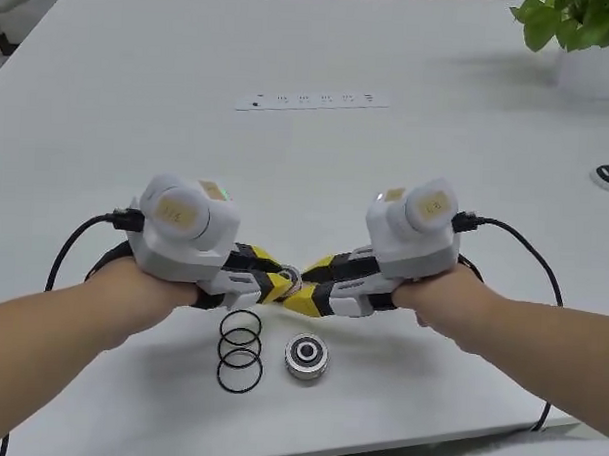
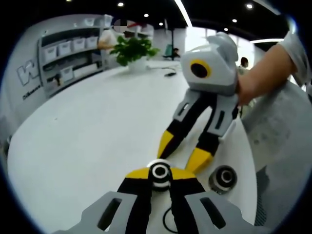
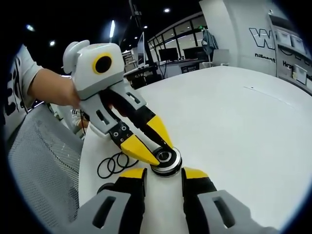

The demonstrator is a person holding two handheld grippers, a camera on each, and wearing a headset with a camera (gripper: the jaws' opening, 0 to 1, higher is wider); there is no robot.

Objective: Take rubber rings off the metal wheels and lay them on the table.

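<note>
Rubber rings [image 1: 240,351], three on table [image 1: 287,167], two metal wheels [image 1: 306,355], one in left gripper [image 1: 281,284]

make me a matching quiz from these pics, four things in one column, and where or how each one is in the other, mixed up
Things:
1 rings
2 plant
3 left gripper
4 right gripper

States:
a open
b shut on a wheel
c far right of the table
d flat on the table beside the loose wheel

Pairs: 1-d, 2-c, 3-b, 4-a
</note>
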